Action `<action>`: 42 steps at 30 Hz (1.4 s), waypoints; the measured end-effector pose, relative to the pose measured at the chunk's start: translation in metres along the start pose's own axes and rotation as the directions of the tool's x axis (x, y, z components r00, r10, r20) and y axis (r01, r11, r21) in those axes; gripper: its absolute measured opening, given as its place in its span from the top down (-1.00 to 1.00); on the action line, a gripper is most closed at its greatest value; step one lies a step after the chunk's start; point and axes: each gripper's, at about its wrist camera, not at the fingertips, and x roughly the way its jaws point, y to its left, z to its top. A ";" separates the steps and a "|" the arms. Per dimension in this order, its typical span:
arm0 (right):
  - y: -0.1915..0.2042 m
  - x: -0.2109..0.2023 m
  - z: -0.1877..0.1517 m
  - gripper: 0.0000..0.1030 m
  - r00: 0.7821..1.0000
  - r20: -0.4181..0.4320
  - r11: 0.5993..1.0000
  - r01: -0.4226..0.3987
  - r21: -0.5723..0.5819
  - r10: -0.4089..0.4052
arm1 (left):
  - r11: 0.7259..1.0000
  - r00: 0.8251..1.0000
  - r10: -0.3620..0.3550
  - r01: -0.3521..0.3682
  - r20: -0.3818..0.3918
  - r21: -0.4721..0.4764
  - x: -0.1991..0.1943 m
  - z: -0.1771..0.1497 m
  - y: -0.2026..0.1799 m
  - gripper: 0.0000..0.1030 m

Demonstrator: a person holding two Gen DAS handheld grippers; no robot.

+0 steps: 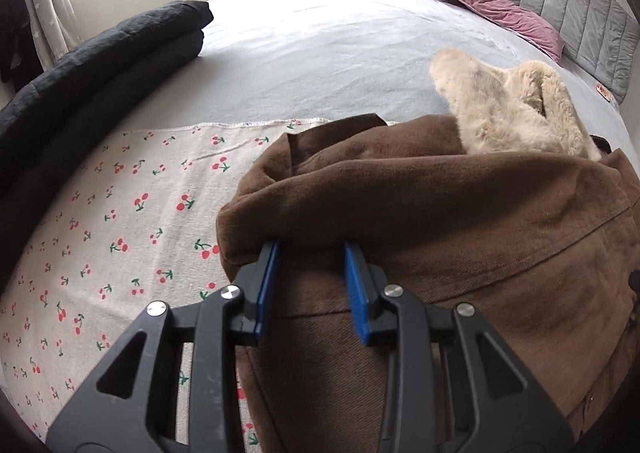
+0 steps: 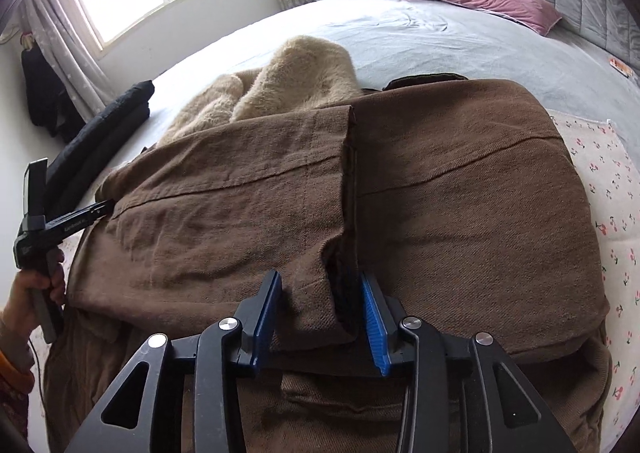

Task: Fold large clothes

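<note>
We are in the middle of a fold on the brown coat (image 2: 440, 189), which lies on the cherry-print cloth (image 1: 120, 221) spread over the bed (image 1: 320, 53), with its cream fur lining (image 2: 296, 73) showing at the far end. Our left gripper (image 1: 310, 253) stands with its blue pads apart around a thick roll of the coat's side; the pads seem to touch the fabric, but we cannot tell if they really pinch it. Our right gripper (image 2: 320, 285) is also set wide, with the edges of the two front panels between its pads, not clearly clamped. To do this step well, we think both grippers should close on all the layers together, then lift and carry the edge at the same height, so the thick fabric does not slip or bunch. The folded dark garment (image 1: 100, 65) lies well apart, at the side of the bed.
</note>
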 end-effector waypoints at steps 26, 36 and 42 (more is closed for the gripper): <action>-0.047 -0.216 -0.154 -0.55 0.995 -0.046 0.990 -0.090 -0.109 0.086 | 0.981 0.975 -0.187 0.192 -0.118 0.029 -0.254 -0.201 0.002 -0.90; -0.144 -0.236 -0.223 -0.56 0.983 -0.085 0.982 -0.151 0.112 0.161 | 0.958 0.934 -0.281 0.286 -0.223 -0.012 -0.274 -0.280 0.015 -0.90; -0.159 -0.222 -0.253 -0.57 0.978 -0.146 0.981 -0.131 0.142 0.152 | 0.926 0.890 -0.375 0.348 -0.259 -0.144 -0.279 -0.300 0.038 -0.90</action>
